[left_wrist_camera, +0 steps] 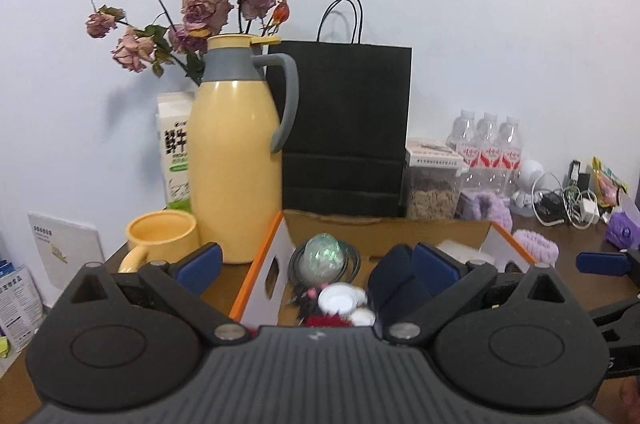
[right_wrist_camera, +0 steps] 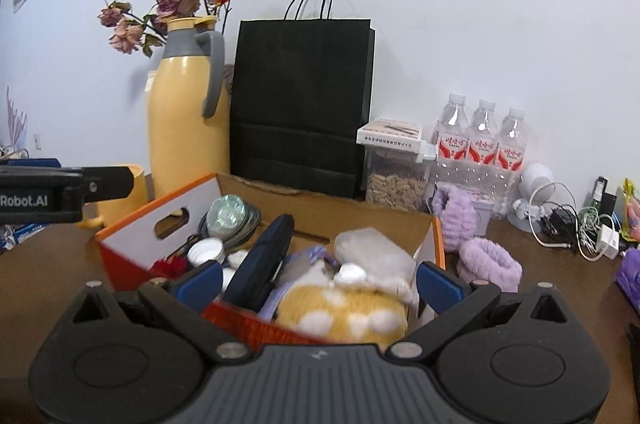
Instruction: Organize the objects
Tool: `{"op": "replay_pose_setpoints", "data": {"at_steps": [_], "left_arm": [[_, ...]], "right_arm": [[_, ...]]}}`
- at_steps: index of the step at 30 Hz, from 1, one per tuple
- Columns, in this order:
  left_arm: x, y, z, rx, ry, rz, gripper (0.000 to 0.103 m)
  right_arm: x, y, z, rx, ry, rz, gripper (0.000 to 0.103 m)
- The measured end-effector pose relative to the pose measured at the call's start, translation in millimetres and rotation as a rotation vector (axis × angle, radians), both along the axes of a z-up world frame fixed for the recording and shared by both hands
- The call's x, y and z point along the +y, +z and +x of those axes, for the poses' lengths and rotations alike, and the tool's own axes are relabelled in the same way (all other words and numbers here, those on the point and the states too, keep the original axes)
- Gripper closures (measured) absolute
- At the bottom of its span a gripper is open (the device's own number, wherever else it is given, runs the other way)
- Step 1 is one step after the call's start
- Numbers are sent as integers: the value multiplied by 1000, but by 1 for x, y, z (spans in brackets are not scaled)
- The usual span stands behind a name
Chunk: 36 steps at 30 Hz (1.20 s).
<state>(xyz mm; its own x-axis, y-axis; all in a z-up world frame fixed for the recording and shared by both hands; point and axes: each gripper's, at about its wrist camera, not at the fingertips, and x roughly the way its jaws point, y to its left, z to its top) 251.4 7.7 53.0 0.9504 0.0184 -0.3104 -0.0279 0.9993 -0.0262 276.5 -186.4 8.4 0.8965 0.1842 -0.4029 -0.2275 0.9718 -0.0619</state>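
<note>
While both grippers hover over the cardboard box (right_wrist_camera: pixel 264 192) with fingers spread, holding nothing, left gripper (left_wrist_camera: pixel 316 264) and right gripper (right_wrist_camera: pixel 320 280) risk snagging its crammed contents. Purple scrunchie (right_wrist_camera: pixel 490 264) lies loose on the surface at 3 o'clock of the box; reaching could tip the water bottles (right_wrist_camera: pixel 482 140).

Yellow jug (right_wrist_camera: pixel 186 128), black bag (right_wrist_camera: pixel 302 104), white-dotted yellow plush (right_wrist_camera: pixel 344 312)
</note>
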Motion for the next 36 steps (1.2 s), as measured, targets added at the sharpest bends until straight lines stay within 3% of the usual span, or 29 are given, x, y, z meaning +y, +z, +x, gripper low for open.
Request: {"op": "replay_pose_setpoints", "data": {"at_steps": [10, 24, 36], "left_arm": [[13, -17, -51, 114, 34, 57, 0], [19, -41, -97, 227, 51, 73, 0], [15, -42, -108, 233, 41, 69, 0]], "right_arm": [[0, -9, -52, 72, -27, 27, 0], [5, -23, -92, 165, -27, 37, 0], [4, -22, -101, 167, -36, 39, 0]]}}
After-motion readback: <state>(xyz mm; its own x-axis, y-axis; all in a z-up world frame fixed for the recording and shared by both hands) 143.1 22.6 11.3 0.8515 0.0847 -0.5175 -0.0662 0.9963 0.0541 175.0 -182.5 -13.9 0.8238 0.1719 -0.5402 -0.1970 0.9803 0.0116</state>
